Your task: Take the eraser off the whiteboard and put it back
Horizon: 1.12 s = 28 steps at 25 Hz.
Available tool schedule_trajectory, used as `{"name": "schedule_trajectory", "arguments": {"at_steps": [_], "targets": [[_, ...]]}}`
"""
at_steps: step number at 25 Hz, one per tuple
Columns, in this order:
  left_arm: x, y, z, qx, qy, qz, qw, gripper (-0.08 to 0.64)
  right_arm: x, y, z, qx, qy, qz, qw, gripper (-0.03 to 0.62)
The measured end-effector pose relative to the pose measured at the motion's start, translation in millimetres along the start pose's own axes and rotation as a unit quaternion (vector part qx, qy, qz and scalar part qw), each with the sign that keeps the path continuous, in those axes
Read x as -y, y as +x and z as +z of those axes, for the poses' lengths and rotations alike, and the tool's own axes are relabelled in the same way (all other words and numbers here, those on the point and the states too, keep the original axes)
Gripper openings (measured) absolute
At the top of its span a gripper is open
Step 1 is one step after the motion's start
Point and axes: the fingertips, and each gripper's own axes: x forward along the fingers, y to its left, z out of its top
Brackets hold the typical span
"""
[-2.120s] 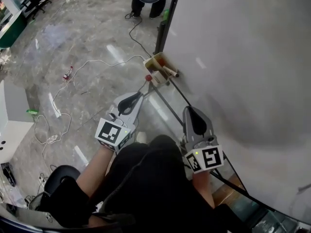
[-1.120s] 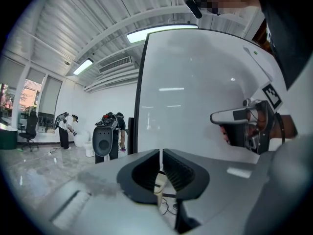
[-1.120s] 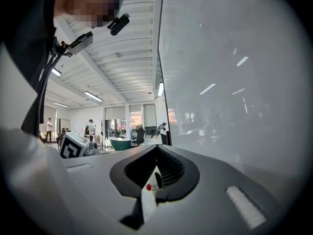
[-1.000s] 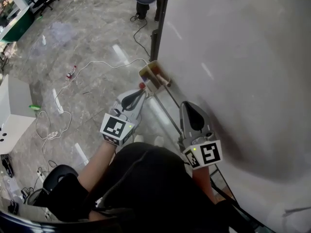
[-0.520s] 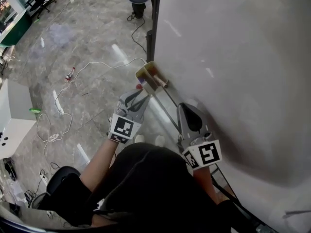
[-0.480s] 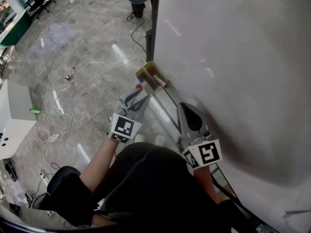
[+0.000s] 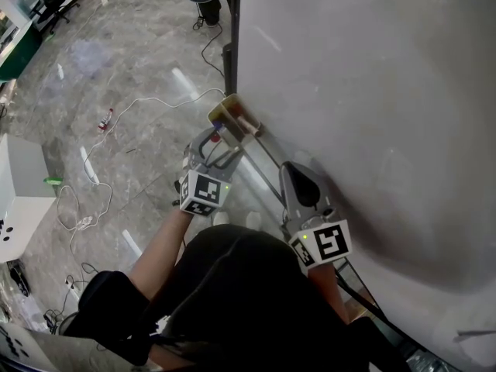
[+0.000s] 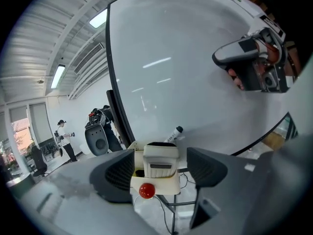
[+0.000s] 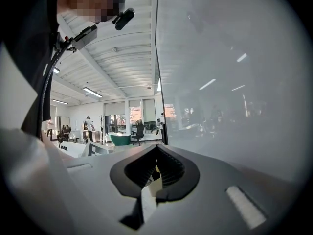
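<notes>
At the far left of the head view we see a white cabinet (image 7: 19,184) on the grey stone floor (image 7: 101,45), with a pale cable (image 7: 147,101) trailing across the floor toward the board's foot. Next comes our left tongs (image 7: 218,142), reaching up to a small cream holder (image 7: 232,113) fixed at the lower left edge of the whiteboard (image 7: 372,91). In the left gripper view the jaws are opening and stand wide to either side of that holder. The eraser (image 8: 160,158), a white block with a dark top, sits upright in the holder between the two pads, and we see a gap on each side, so the tongs are released and not pressing on it. A red knob (image 8: 146,191) sits on the front of the holder, and a marker (image 8: 173,132) with a dark cap lies tilted just behind it, against the board. Further right, our right tongs (image 7: 291,170) are held close beside the board's lower edge, well apart from the holder. In the right gripper view their jaws are clenched with the tips meeting, and we make out nothing gripped between them.
</notes>
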Motion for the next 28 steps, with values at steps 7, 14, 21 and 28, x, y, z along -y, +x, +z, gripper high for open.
{"name": "schedule_trajectory", "arguments": {"at_steps": [7,14,21,28], "targets": [[0,13,4,-0.004,0.009,0.008,0.9999,0.37,5,-4,-1,0.0,0.002,-0.01,1.0,0.01],[-4,18,6,-0.008,0.009,0.012,0.9999,0.368,9,-4,3,0.0,0.004,-0.017,1.0,0.009],[-5,22,-1,-0.008,0.017,0.007,0.9998,0.311,13,-4,2,0.0,0.005,-0.021,1.0,0.009],[-7,20,2,0.002,0.004,-0.001,1.0,0.279,15,-3,2,0.002,0.005,-0.022,1.0,0.009]]}}
